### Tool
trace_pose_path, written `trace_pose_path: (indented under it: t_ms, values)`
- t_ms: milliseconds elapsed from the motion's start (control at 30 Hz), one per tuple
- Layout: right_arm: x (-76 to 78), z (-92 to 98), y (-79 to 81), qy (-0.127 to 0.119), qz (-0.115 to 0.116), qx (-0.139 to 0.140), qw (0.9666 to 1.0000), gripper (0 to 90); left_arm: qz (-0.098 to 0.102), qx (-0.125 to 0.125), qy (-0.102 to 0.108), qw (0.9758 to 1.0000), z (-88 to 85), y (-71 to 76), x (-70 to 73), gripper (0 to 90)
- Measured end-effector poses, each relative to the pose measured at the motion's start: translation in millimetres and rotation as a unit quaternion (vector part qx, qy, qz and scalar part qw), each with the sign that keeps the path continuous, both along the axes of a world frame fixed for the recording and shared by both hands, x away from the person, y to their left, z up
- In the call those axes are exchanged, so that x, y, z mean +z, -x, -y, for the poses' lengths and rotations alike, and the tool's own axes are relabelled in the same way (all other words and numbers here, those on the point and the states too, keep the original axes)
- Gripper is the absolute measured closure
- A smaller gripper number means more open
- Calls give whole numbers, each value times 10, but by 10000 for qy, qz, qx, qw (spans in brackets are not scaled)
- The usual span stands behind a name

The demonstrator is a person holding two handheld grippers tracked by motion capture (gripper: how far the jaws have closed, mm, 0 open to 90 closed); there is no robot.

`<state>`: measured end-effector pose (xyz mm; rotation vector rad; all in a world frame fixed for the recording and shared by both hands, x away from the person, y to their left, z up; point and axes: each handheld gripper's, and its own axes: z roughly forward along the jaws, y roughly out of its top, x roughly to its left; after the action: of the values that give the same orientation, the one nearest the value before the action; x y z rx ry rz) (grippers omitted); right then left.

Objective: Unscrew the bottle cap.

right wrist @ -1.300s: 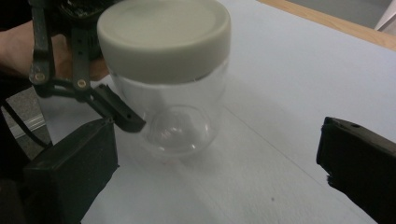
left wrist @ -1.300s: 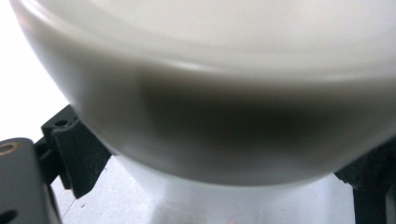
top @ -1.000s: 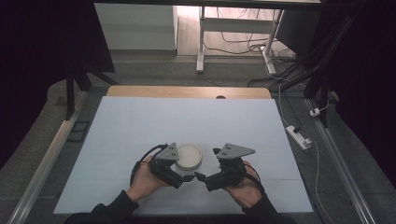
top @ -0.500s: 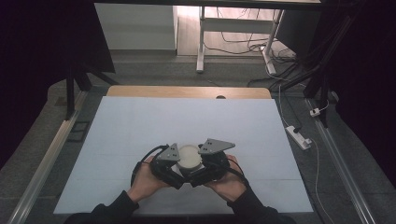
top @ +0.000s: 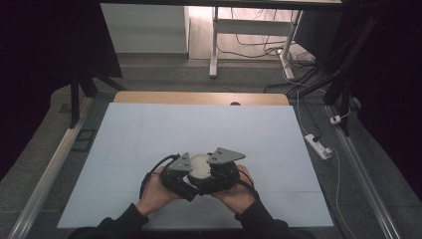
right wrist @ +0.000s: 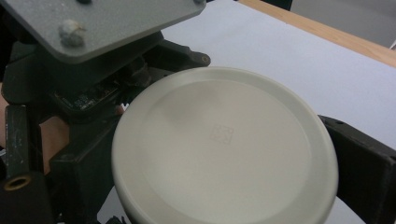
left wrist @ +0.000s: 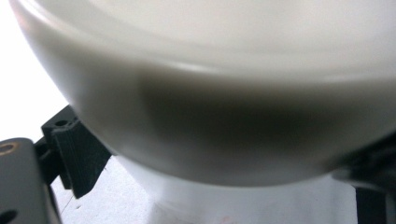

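Observation:
A white round jar point(top: 200, 167) with a flat lid point(right wrist: 224, 140) stands on the near middle of the white table point(top: 199, 129). My left gripper point(top: 189, 179) reaches it from the left. In the left gripper view the jar's body point(left wrist: 224, 140) sits very close between the two jaws, low on its wall. My right gripper point(top: 211, 174) comes in from the right at lid height. Its jaws straddle the lid: the right one sits at the rim, the left one stands off it. A hand holds each gripper.
A wooden strip point(top: 199, 98) edges the table's far side. Metal rails point(top: 50, 169) run along both long sides. A power strip point(top: 318, 145) and cables lie on the floor at the right. A white desk frame point(top: 214, 45) stands beyond the table.
My right gripper has moved left from beside the jar until its jaws lie about the lid. The left gripper and the jar have stayed in place.

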<state>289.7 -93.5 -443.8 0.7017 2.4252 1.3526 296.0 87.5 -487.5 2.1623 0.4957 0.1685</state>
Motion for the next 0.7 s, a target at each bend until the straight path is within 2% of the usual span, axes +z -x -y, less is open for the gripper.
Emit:
trace_pose_path:
  t_ms: [100,233,467,667,700]
  values:
    - [8,11,-23,2,-42,105,9999,67,-4,-50,1,10000,0,-2,2,76]
    - [17,51,-73,-41,-148,394,9991,69,26,-170,-28,9998,-3,-4,12,76]
    - [15,117,-180,-165,-333,831,9958,69,-20,-261,62,9996,-9,-22,5,76]
    - [17,127,-194,-215,-282,1071,9936,70,-66,-435,159,9989,-32,-33,9,77]
    - [29,135,-199,-239,-285,1197,9921,71,-80,-507,214,9985,-37,-32,12,76]
